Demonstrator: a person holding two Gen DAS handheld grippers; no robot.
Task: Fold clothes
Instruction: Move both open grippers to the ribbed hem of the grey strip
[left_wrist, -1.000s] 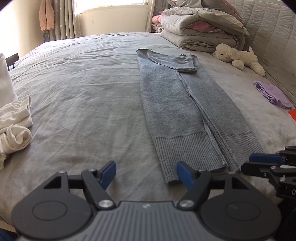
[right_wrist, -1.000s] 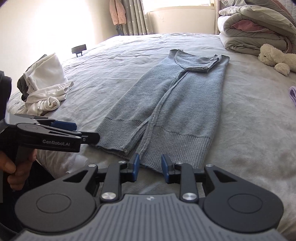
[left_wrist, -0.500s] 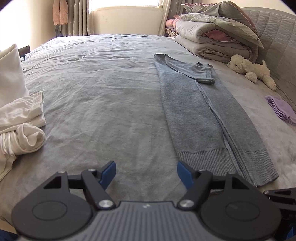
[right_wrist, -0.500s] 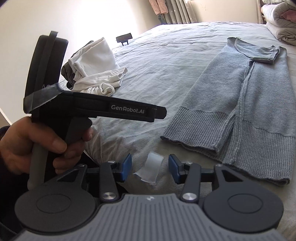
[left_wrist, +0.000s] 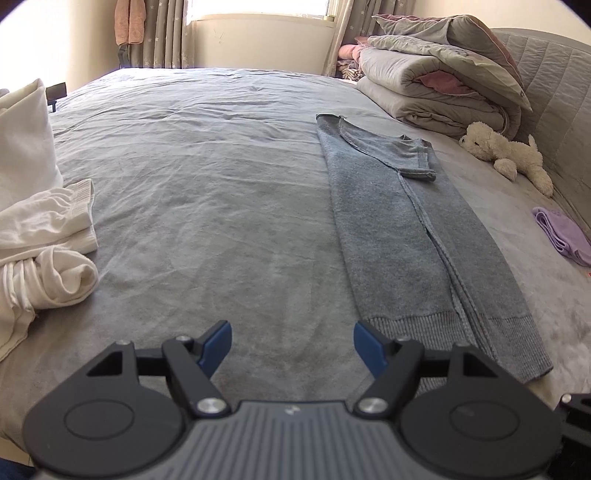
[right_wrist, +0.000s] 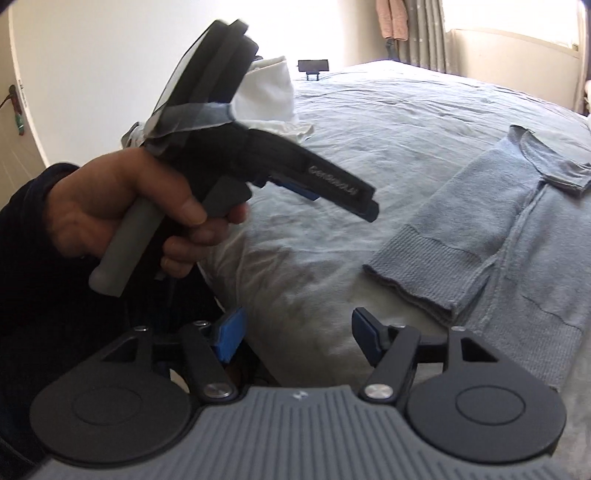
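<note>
Both tongs (left_wrist: 291, 341) (right_wrist: 295, 334) released, right just widened; folded sweater (left_wrist: 413, 236) lengthwise, hem nearest.

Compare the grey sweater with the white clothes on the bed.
The grey sweater lies flat, folded into a long narrow strip with a sleeve laid across its top; the white clothes sit crumpled in a heap. The sweater is a thick knit with a ribbed hem; the white clothes look thin and smooth. In the left wrist view the sweater lies right of the bed's middle, the white clothes at its left edge. Both rest on the bed, and neither is gripped.
</note>
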